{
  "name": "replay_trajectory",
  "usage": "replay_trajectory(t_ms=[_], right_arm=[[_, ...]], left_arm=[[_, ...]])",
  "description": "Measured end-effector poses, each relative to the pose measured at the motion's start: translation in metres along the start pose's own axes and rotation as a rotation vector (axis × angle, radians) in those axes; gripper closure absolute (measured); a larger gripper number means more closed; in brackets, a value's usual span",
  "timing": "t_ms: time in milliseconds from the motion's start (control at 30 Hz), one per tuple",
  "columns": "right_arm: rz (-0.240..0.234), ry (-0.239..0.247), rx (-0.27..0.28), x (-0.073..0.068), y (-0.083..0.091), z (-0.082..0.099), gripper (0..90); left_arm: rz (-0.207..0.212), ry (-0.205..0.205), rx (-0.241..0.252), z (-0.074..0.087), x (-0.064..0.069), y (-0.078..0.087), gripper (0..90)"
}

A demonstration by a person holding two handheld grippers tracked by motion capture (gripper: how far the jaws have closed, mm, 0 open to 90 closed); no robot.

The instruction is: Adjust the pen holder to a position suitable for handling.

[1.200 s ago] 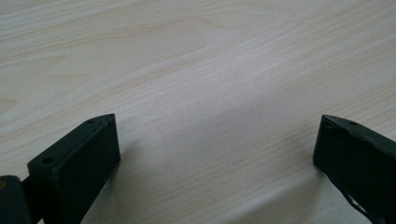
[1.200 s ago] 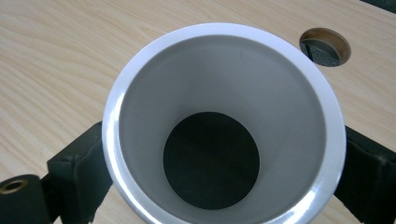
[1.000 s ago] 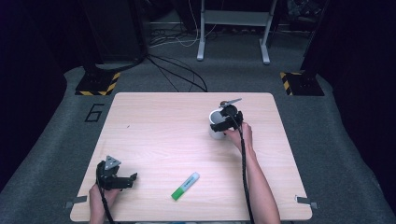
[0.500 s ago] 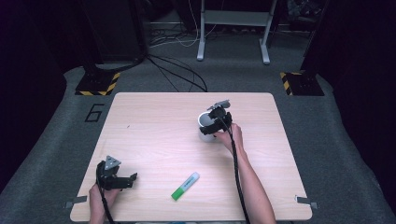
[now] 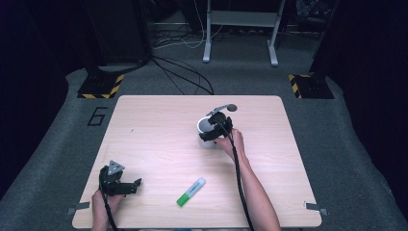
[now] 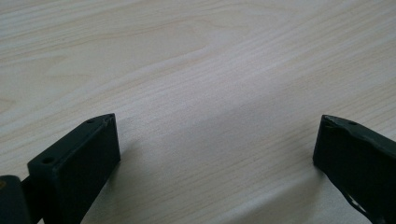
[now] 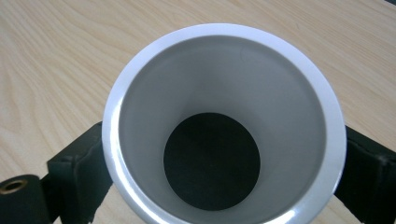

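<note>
Two things sit on the table (image 5: 144,125) in the high view: a white cup (image 5: 206,129) and a green marker (image 5: 190,191). My right gripper (image 5: 215,131) has the cup clamped, and over the last second I have carried it leftward from the right half of the table toward its centre. It now sits up and a little right of the marker, well apart from it. I cannot tell from this view whether the cup rests on the wood or hangs just above it. My left gripper (image 5: 126,186) has not moved; it lies near the table's front left corner, to the left of the marker, its tips pointing toward it.

From the left gripper view, my left gripper (image 6: 215,149) is spread wide, with bare wood between its jaws and nothing in them.

From the right gripper view, I look down into the cup (image 7: 224,84), which is upright and empty. My right gripper (image 7: 224,168) presses a black jaw against each side of its wall.

I judge the shift brings the cup within easier reach of the marker, so the marker could next be picked up by the idle left gripper and dropped in.
</note>
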State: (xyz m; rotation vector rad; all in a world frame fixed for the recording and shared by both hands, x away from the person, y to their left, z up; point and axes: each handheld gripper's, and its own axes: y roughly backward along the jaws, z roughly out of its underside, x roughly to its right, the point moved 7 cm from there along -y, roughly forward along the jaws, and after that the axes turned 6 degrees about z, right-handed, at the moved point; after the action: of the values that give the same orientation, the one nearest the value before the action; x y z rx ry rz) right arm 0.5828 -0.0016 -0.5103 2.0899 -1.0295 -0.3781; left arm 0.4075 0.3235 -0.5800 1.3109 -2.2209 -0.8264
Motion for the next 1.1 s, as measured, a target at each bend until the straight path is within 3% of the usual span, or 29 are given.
replay_trajectory(t_ms=[333,367,533,933,1100], right_arm=[[-0.027,0.019,0.008,-0.014,-0.003,-0.003,5.7],[-0.033,0.037,0.013,-0.015,-0.003,-0.004,5.6],[-0.076,-0.007,0.031,-0.015,-0.001,-0.003,0.0],[-0.098,-0.016,0.094,-0.011,0.043,0.012,0.0],[-0.079,-0.033,0.127,-0.003,0.065,0.033,0.0]], left_arm=[[0.001,-0.001,0.000,0.000,0.000,0.000,0.6],[0.001,-0.001,0.000,0.000,0.000,0.000,0.6],[0.000,-0.001,0.000,0.000,0.000,0.000,0.6],[0.001,-0.001,-0.001,0.000,0.000,0.000,0.5],[0.001,-0.001,-0.001,0.000,0.000,0.000,0.6]])
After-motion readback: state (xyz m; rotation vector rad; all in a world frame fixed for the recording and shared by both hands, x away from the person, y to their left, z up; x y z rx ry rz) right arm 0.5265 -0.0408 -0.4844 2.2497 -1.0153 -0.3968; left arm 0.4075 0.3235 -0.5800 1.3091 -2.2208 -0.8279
